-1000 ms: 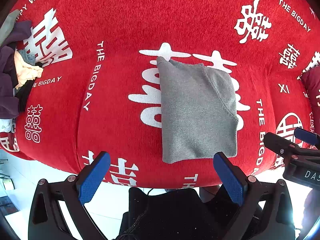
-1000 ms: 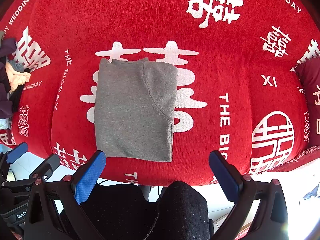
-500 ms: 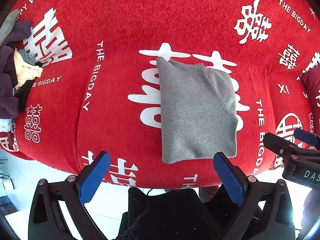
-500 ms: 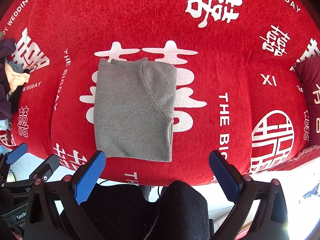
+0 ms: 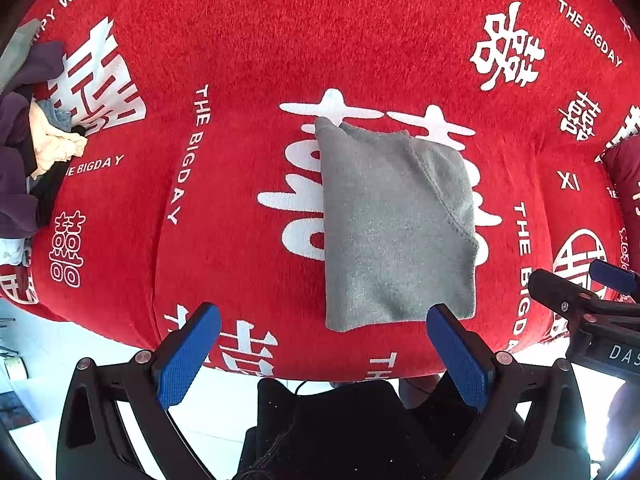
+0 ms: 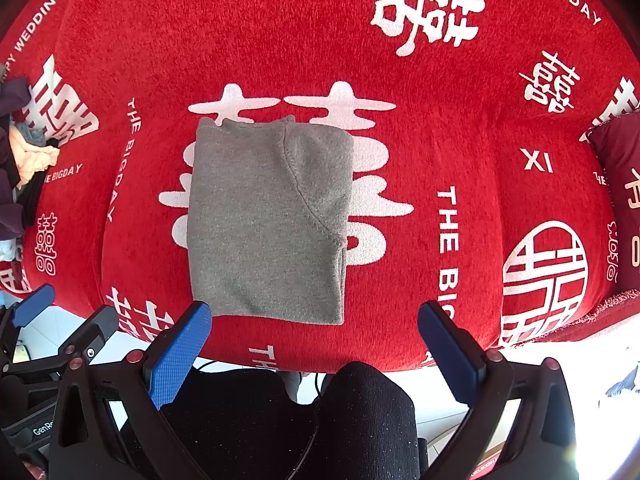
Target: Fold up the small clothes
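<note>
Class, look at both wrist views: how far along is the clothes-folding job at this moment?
Done: the grey garment lies folded into a compact rectangle on the red cover. In hand: nothing; the left gripper and right gripper are both open, clear of it. Left: the unfolded clothes pile at the cover's left edge.
</note>
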`<action>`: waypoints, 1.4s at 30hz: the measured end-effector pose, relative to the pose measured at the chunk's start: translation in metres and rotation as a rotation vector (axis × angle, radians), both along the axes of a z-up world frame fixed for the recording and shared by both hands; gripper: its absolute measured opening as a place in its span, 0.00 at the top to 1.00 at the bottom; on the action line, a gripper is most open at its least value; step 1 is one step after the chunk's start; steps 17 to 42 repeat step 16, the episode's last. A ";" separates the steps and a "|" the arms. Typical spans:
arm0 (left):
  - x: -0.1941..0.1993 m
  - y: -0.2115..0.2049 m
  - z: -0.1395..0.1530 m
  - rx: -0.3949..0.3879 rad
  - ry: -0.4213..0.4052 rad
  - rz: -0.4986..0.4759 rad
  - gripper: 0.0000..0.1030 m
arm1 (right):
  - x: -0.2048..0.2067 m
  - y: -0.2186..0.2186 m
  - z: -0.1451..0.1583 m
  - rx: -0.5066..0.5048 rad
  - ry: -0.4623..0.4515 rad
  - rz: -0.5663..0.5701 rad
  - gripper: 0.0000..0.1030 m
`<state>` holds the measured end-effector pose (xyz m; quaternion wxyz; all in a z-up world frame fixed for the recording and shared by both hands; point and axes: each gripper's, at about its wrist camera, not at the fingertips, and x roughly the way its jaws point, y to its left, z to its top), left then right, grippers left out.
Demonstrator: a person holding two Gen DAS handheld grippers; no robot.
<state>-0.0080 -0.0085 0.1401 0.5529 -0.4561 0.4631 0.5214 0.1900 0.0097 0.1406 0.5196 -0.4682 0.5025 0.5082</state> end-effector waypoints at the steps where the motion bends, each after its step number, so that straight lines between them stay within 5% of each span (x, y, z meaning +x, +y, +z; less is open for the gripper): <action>1: 0.000 0.000 0.000 0.001 0.001 0.000 0.00 | 0.000 0.000 0.000 0.000 0.000 0.000 0.00; 42: 0.000 0.000 0.004 0.046 0.009 0.003 0.00 | -0.001 0.000 -0.001 -0.001 -0.002 0.003 0.00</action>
